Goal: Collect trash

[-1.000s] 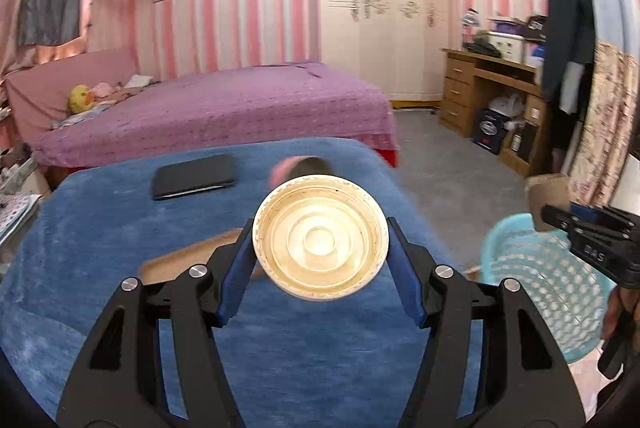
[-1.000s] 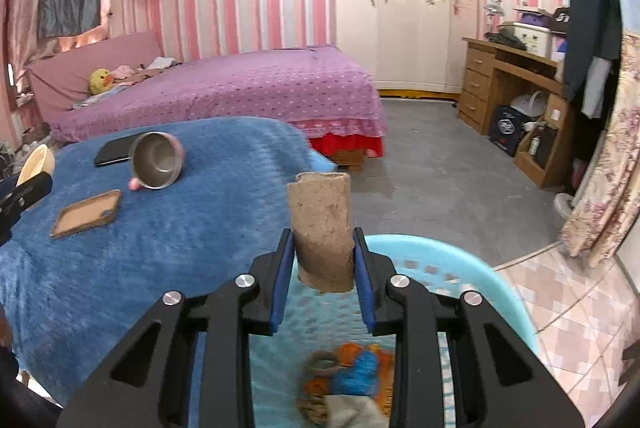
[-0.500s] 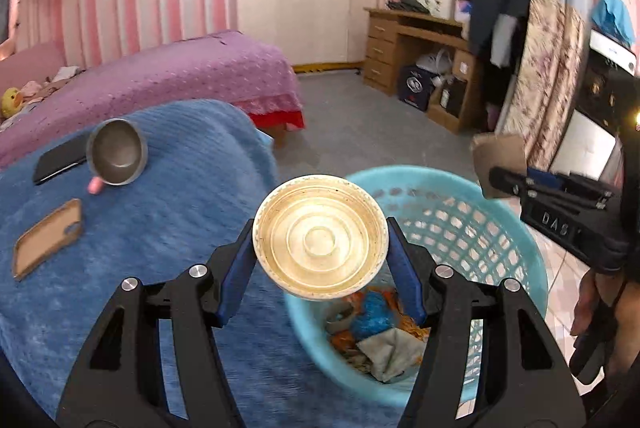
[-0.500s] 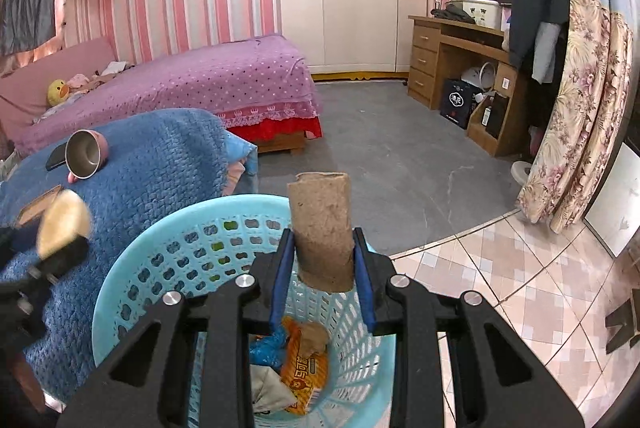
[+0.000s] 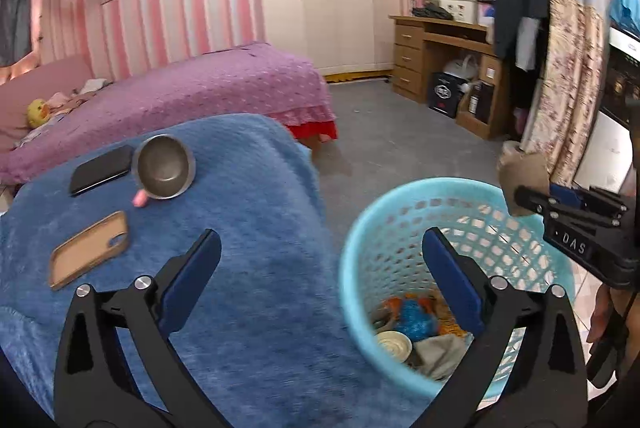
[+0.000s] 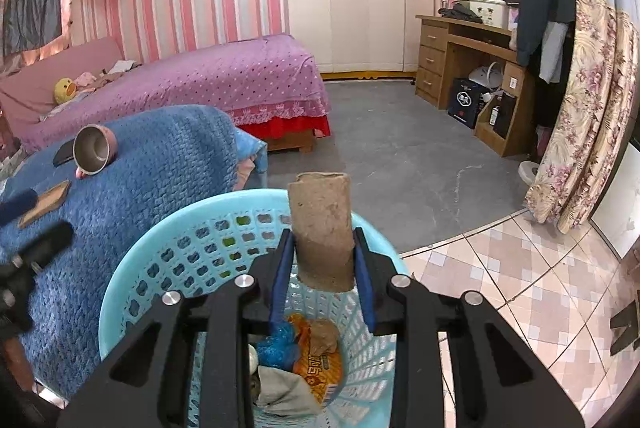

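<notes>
A light blue trash basket (image 5: 360, 248) (image 6: 132, 280) stands on the floor beside the blue blanket. It holds several pieces of trash, among them a round cream plastic lid (image 5: 394, 344) and a blue wrapper (image 6: 278, 342). My left gripper (image 5: 320, 260) is open and empty above the basket's near rim. My right gripper (image 6: 322, 256) is shut on a brown cardboard tube (image 6: 320, 224) and holds it upright over the basket. The tube and right gripper also show in the left wrist view (image 5: 522, 183).
On the blue blanket (image 5: 248, 228) lie a metal cup with a pink handle (image 5: 164, 171), a black phone (image 5: 100, 169) and a tan phone case (image 5: 90, 254). A purple bed (image 6: 224, 75) is behind. A wooden desk (image 6: 468, 59) stands at the right.
My left gripper opened and let go of the cream lid, which now lies in the basket. The right gripper stays over the basket, still holding the tube.
</notes>
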`<state>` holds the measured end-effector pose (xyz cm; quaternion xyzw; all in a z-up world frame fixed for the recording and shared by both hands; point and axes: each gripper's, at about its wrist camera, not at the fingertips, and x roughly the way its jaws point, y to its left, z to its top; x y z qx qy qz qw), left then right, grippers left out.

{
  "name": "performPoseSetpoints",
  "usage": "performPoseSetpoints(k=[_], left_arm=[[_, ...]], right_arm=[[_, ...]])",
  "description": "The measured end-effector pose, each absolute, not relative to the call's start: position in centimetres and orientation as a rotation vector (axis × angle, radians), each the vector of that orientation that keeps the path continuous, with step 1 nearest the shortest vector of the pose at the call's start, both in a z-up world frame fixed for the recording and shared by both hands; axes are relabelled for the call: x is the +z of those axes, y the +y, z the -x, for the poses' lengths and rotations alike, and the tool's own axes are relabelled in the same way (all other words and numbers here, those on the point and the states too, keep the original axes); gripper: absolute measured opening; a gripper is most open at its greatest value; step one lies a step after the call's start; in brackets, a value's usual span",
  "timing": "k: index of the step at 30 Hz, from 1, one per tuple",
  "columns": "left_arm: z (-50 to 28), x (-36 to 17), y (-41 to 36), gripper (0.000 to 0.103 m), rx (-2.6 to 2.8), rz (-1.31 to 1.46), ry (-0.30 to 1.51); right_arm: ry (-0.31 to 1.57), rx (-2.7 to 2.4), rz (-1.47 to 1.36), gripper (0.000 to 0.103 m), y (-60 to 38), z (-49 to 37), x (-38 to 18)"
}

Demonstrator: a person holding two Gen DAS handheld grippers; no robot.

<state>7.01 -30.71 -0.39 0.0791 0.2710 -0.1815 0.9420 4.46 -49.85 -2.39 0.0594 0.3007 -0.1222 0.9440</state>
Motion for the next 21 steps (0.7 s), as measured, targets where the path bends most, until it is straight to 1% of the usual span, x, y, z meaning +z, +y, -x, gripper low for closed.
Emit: performPoseSetpoints(k=[1, 2, 3, 4, 5, 8, 9, 12, 13, 15, 18, 21], left_arm=[[-7.0, -0.1, -29.8, 0.097, -0.359, -0.155, 0.55], [-7.0, 0.1, -29.2, 0.097, -0.349, -0.155, 0.547], [-6.9, 0.4, -28.6, 0.097, -0.338, -0.156, 0.542], [-6.8, 0.7, -27.8, 0.097, -0.326, -0.159, 0.534], [-6.6, 1.0, -27.0, 0.097, -0.313, -0.16, 0.524], [-6.2, 2.0, -24.3, 0.097, -0.281, -0.147, 0.506], [-6.0, 2.2, -23.5, 0.097, -0.276, -0.14, 0.504], [-5.2, 3.0, -20.8, 0.097, -0.256, -0.128, 0.492], [-4.9, 3.2, -19.8, 0.097, -0.24, -0.126, 0.482], [-3.9, 3.7, -17.8, 0.097, -0.214, -0.113, 0.465], [-2.6, 4.3, -14.5, 0.097, -0.178, -0.098, 0.446], [-1.1, 4.4, -11.5, 0.097, -0.15, -0.085, 0.435]], right_arm=[[0.619, -0.246, -0.114, 0.031, -49.5, -4.7, -2.5], [0.624, -0.246, -0.109, 0.034, -49.2, -4.9, -2.7], [0.631, -0.249, -0.105, 0.048, -49.0, -5.1, -2.8], [0.636, -0.251, -0.104, 0.059, -48.8, -5.2, -2.8], [0.636, -0.254, -0.105, 0.076, -48.7, -5.2, -2.7], [0.622, -0.267, -0.113, 0.078, -48.5, -5.0, -2.3], [0.621, -0.268, -0.12, 0.08, -48.6, -5.0, -2.2], [0.618, -0.258, -0.149, 0.082, -48.1, -4.8, -1.7], [0.61, -0.247, -0.152, 0.082, -47.6, -4.6, -1.4], [0.586, -0.225, -0.136, 0.087, -46.2, -4.2, -0.7], [0.54, -0.205, -0.087, 0.091, -43.4, -3.6, 0.4], [0.51, -0.18, -0.054, 0.093, -40.5, -3.2, 1.2]])
